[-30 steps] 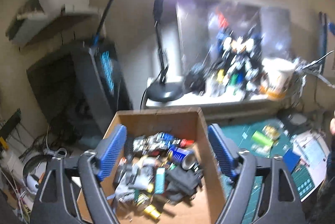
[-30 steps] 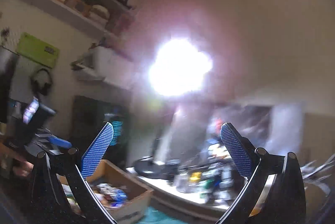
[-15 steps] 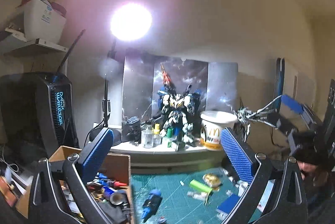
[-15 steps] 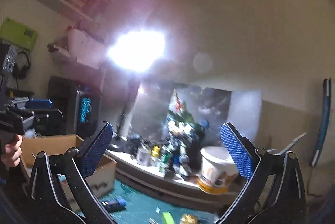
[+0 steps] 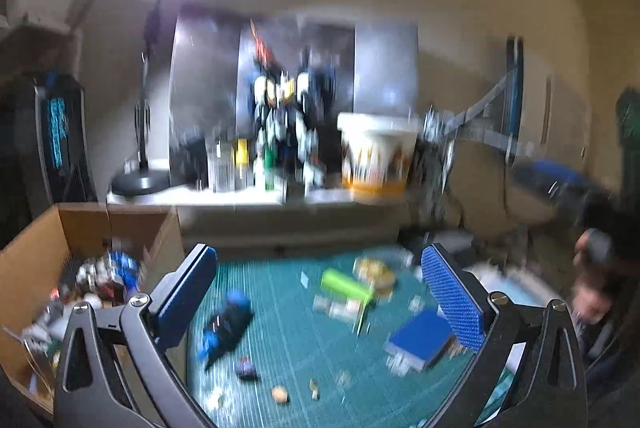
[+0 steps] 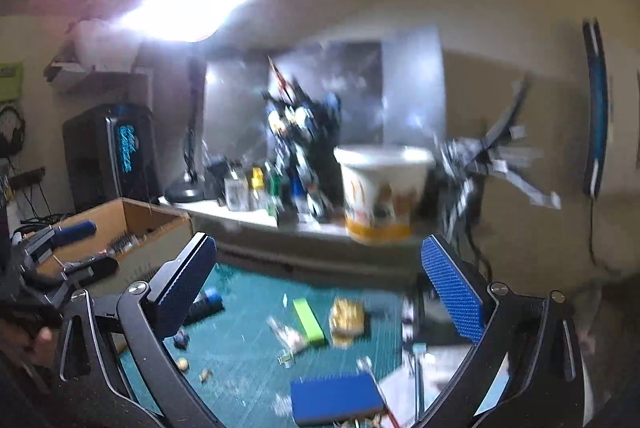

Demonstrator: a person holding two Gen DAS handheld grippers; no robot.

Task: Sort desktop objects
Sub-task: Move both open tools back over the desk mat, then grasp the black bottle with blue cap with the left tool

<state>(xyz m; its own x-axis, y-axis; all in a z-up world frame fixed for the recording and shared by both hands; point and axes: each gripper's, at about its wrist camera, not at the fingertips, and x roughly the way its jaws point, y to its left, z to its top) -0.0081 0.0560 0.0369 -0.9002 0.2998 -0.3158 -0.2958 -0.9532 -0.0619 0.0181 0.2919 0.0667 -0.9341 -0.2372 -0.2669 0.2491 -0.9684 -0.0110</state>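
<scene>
Small things lie scattered on a green cutting mat [image 5: 288,348]: a lime-green cylinder [image 5: 346,286], a blue block [image 5: 420,342], a black-and-blue tool [image 5: 228,324] and a yellowish packet [image 5: 374,270]. My left gripper [image 5: 320,292] hangs open and empty above the mat, with the cardboard box [image 5: 32,260] of several items to its left. My right gripper [image 6: 320,288] is also open and empty over the mat [image 6: 248,368], above the green piece [image 6: 308,320], the packet [image 6: 347,316] and the blue block [image 6: 336,398]. Both views are blurred.
A raised white shelf [image 5: 240,195] behind the mat carries a robot model [image 5: 288,115], small bottles, a paper cup [image 5: 376,155] and a lamp base [image 5: 140,181]. A dark computer tower [image 6: 108,155] stands at the left. A person's hand [image 5: 592,292] shows at the right edge.
Both views have dropped from the lamp and wall towards the mat. The left gripper has swung right, from over the box to over the mat. Both stay open.
</scene>
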